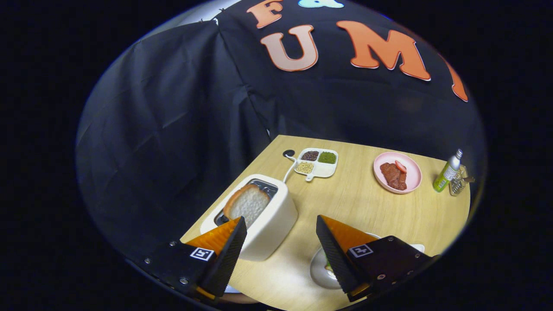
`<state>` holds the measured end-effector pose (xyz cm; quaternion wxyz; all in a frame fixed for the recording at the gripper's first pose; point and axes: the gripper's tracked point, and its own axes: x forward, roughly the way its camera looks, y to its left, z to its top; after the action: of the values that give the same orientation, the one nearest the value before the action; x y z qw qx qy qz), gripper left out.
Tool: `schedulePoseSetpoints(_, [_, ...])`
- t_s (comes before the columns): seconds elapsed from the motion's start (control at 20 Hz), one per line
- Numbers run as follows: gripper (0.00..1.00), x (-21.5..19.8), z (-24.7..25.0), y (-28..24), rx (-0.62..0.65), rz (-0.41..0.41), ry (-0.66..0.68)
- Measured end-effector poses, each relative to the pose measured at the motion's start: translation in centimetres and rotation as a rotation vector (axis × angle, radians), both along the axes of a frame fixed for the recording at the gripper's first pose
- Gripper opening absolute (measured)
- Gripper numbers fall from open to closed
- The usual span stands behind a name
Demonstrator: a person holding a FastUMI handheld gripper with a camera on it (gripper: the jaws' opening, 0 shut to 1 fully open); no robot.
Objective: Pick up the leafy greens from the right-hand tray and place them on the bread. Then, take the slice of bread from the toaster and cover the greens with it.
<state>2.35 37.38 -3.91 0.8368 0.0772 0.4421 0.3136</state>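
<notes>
Gripper (281, 242) is spread wide, nothing between its fingers, hanging above the table (367, 203). Bread (246, 204) stands upright in the toaster (268, 224), just ahead of the left finger. Plate (319, 270) sits mostly under the right finger with a bit of green on it. Risks, as I judge them: left finger clips the toaster wall, or the pinch catches only crust and the slice tips back into the slot.

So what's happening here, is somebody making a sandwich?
Looks like it. A person's hand-held tongs hang open over the wooden table, gripping nothing. A slice of bread stands in the white toaster by the left finger. A white plate lies partly hidden under the right finger. Farther off sit a pink plate of meat and a tray of beans.
</notes>
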Motion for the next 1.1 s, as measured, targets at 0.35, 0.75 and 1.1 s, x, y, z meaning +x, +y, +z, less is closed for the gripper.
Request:
schedulePoseSetpoints(0.35, [0.96, 0.3, -0.4, 6.6, -0.047, 0.084, 0.089])
schedulePoseSetpoints(0.75, [0.76, 1.5, -4.6, 8.8, -0.086, 0.017, 0.238])
schedulePoseSetpoints(1.1, [0.3, 1.1, -6.2, 8.5, -0.053, -0.025, 0.321])
